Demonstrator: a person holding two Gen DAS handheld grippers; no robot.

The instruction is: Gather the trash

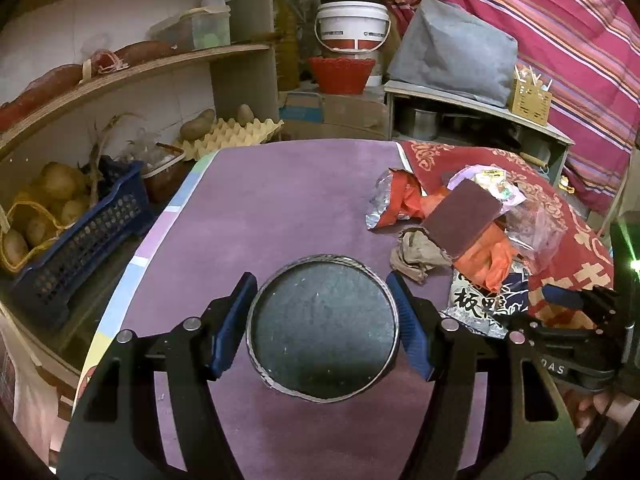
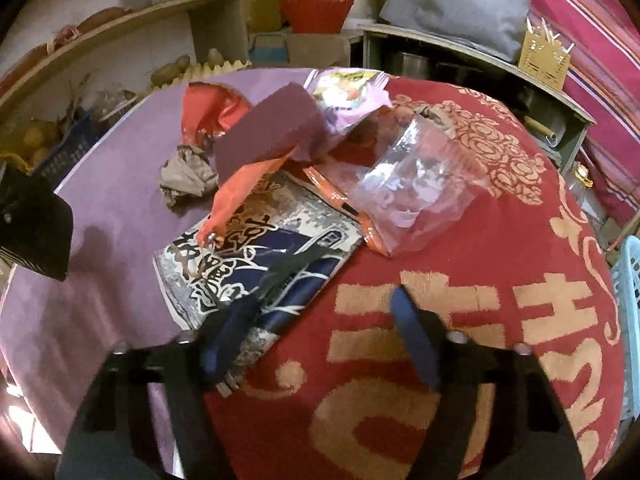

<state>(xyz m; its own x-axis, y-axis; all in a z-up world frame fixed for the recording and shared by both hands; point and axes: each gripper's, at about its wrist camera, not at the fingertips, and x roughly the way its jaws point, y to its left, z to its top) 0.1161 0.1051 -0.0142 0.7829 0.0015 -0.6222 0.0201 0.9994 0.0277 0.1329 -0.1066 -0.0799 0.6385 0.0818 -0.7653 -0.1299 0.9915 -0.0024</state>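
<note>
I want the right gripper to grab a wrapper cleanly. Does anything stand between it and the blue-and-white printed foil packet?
Nothing visible does. The right gripper hovers at the near corner of the blue-and-white printed foil packet, one finger over it. Farther back, an orange wrapper overlaps the packet's far end.

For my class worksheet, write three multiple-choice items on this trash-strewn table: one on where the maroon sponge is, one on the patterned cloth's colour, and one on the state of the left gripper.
1. Where is the maroon sponge? A on the floor; B atop the heap of wrappers; C hanging from a hook.
2. What colour is the patterned cloth? A green; B white; C red with gold.
3. What is the left gripper doing? A clasping the round tin; B standing empty; C gripping a spoon.
Answers: B, it rests tilted on the wrappers; C, it has a red ground with gold motifs; A, both pads sit against the tin's rim.
</note>
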